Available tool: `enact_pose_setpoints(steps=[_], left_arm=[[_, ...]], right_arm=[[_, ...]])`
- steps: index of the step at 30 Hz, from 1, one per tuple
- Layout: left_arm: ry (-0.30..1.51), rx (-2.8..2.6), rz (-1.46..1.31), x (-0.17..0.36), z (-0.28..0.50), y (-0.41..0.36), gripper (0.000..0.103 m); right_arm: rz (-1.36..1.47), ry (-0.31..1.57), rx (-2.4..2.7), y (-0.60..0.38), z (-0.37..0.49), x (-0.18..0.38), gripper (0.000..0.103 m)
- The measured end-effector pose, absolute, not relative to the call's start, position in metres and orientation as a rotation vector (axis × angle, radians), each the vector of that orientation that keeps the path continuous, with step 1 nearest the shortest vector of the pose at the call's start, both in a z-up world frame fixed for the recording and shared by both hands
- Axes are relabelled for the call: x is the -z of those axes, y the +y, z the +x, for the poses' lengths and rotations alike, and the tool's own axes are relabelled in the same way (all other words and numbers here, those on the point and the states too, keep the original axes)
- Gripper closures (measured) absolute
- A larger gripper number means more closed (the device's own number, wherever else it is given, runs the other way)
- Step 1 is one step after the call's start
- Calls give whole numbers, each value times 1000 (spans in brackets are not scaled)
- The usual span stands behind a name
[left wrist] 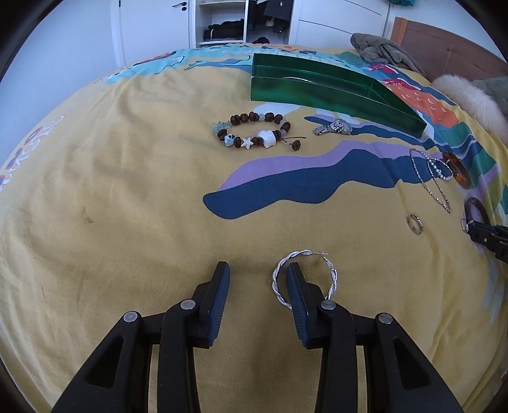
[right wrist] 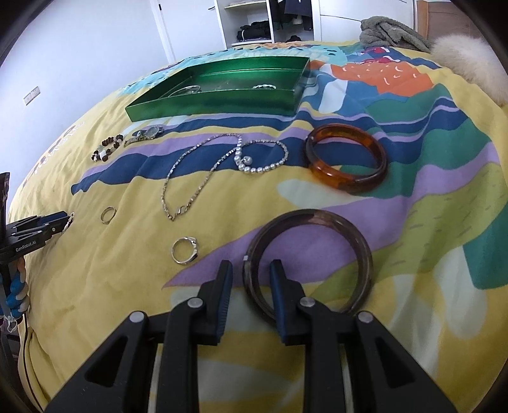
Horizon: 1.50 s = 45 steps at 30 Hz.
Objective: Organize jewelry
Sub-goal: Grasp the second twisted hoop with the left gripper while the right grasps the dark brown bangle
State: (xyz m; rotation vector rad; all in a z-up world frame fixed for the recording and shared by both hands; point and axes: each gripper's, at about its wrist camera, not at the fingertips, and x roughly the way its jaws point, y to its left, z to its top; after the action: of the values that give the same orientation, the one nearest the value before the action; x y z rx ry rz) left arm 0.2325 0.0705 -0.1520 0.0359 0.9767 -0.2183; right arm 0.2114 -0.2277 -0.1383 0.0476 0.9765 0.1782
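My left gripper (left wrist: 257,270) is open; its right finger sits inside a twisted silver hoop earring (left wrist: 333,279) lying on the bedspread. My right gripper (right wrist: 250,267) is open and straddles the near left rim of a dark brown bangle (right wrist: 365,251). An amber bangle (right wrist: 346,159) lies beyond it. A green tray (right wrist: 216,98) holding a few pieces sits at the far side; it also shows in the left wrist view (left wrist: 333,92). A beaded bracelet (left wrist: 254,130), a watch (left wrist: 333,127), a silver chain (right wrist: 193,178), a pearl bracelet (right wrist: 263,159) and two rings (right wrist: 185,249) (right wrist: 108,214) lie loose.
Everything rests on a yellow patterned bedspread (left wrist: 127,190). A grey towel (right wrist: 390,31) and a fluffy cream pillow (right wrist: 466,60) lie at the far right. A white wardrobe with open shelves (left wrist: 222,22) stands behind the bed. The left gripper shows at the left edge of the right wrist view (right wrist: 41,227).
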Motion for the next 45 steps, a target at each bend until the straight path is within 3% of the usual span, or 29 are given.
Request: enact_pose_setpoints(steps=[4,8,14,21,26,45], left_arm=[[972,230,30,152,233,72,68],[967,240,28,152,232,73,70],[972,271,69,151,229,65,81],[1004,320,169,152,233,55,81],[1023,364,197,151,233,49,97],[908,309,169,107,192,46,98]], right_arm=[[37,974,-181,-226,211,139,83],[30,966,-188,-222,209,139,92],[47,936,-173,-224,202,135,93],[65,911,-165,-222,187,128,94],[83,892,-156,-221,175,122,94],[184,751,-126,-229,115,70,95]])
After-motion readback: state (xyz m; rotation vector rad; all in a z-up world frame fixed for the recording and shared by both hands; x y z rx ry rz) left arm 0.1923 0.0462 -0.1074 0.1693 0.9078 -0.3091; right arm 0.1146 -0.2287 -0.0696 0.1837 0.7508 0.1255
